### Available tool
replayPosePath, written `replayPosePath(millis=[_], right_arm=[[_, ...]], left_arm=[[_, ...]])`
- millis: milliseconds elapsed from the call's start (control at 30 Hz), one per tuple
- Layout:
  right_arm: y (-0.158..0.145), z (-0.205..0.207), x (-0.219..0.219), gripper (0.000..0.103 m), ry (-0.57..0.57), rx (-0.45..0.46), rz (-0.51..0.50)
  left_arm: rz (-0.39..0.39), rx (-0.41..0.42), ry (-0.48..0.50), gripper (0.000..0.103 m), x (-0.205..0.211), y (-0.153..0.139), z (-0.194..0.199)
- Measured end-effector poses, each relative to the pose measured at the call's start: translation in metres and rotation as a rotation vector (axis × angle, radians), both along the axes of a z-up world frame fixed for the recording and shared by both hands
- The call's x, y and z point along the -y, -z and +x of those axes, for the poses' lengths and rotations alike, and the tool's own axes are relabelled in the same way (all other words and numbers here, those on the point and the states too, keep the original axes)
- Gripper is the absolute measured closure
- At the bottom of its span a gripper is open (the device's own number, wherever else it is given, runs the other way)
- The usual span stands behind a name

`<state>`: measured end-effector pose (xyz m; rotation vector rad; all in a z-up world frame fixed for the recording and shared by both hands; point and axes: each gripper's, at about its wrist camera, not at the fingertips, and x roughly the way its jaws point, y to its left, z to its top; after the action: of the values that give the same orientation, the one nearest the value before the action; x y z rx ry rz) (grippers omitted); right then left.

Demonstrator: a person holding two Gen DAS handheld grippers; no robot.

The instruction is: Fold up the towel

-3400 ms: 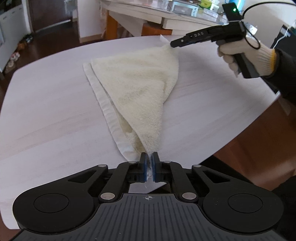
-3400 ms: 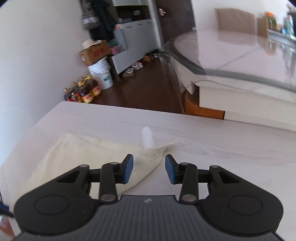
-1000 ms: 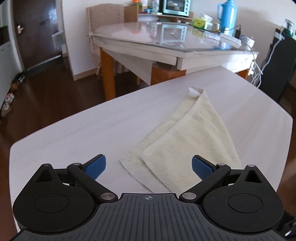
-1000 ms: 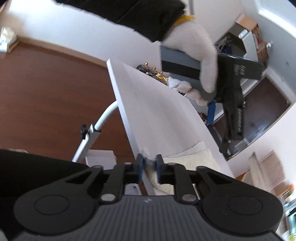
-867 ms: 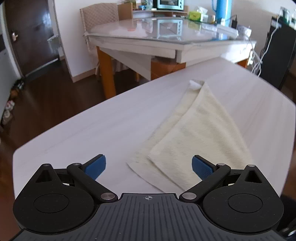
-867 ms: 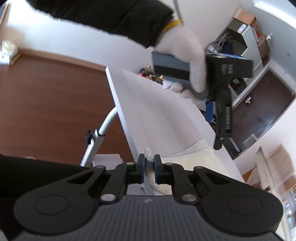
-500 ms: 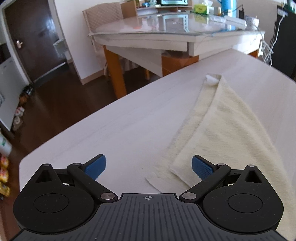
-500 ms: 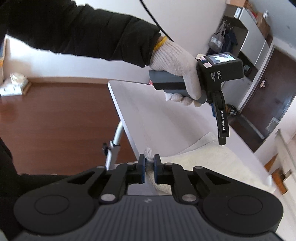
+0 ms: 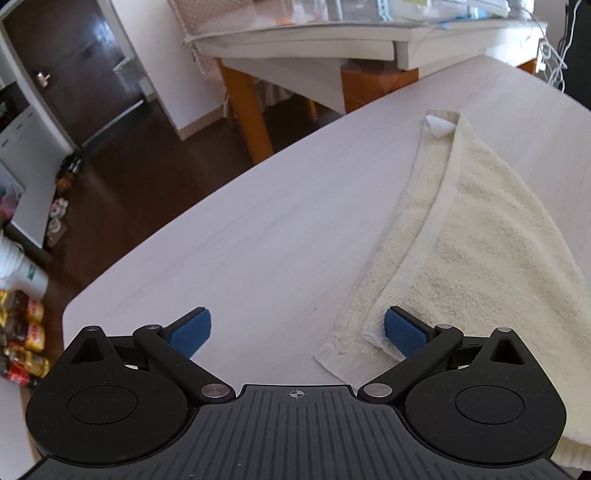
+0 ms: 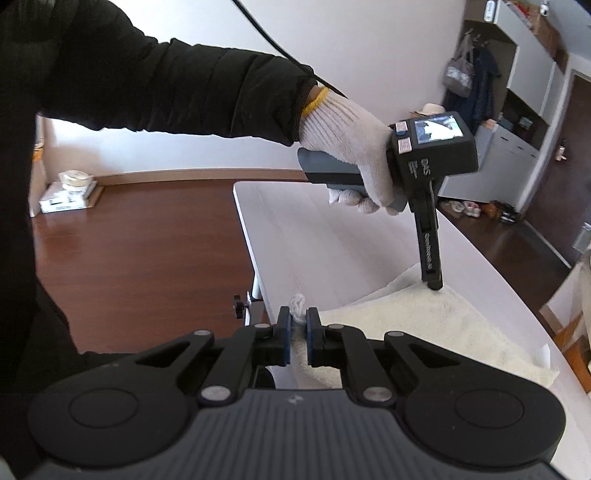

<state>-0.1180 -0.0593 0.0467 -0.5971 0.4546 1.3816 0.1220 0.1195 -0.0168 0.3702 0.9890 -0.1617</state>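
Observation:
A cream towel (image 9: pixel 476 251) lies folded into a rough triangle on the pale wooden table (image 9: pixel 277 236). My left gripper (image 9: pixel 297 332) is open wide just above the table; its right pad is at the towel's near left corner (image 9: pixel 347 350), its left pad over bare table. In the right wrist view the left gripper (image 10: pixel 432 280) points down with its tip on the towel (image 10: pixel 424 317). My right gripper (image 10: pixel 297 332) is shut on a bunched towel corner (image 10: pixel 297 304) at the table's edge.
A second table (image 9: pixel 332 33) with orange legs stands beyond the far edge. Dark wood floor (image 10: pixel 140 251) lies beyond the table's edge. Bottles (image 9: pixel 18 332) and a white bucket sit on the floor at left. A folding table leg (image 10: pixel 255 291) shows under the edge.
My left gripper has dropped and moved in over the towel's near left corner, staying open. My right gripper stays shut on its corner.

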Motion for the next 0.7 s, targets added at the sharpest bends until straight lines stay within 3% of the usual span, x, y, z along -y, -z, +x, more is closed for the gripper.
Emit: replayPosePath(millis=[333,500,700], right_arm=[[-0.022,0.118,0.046,0.095,-0.031,-0.344,0.041],[-0.017,0.178,0.057,0.095,0.024,-0.48,0.076],[0.01,0.246,0.055,0.095,0.167,-0.62,0.045]], left_arm=[[-0.046,-0.114,-0.078,0.0,-0.008,-0.002,0.017],[-0.056,-0.134,-0.131,0.0,-0.01,-0.003,0.017],[-0.035,-0.124,-0.197,0.0,-0.006,-0.004,0.012]])
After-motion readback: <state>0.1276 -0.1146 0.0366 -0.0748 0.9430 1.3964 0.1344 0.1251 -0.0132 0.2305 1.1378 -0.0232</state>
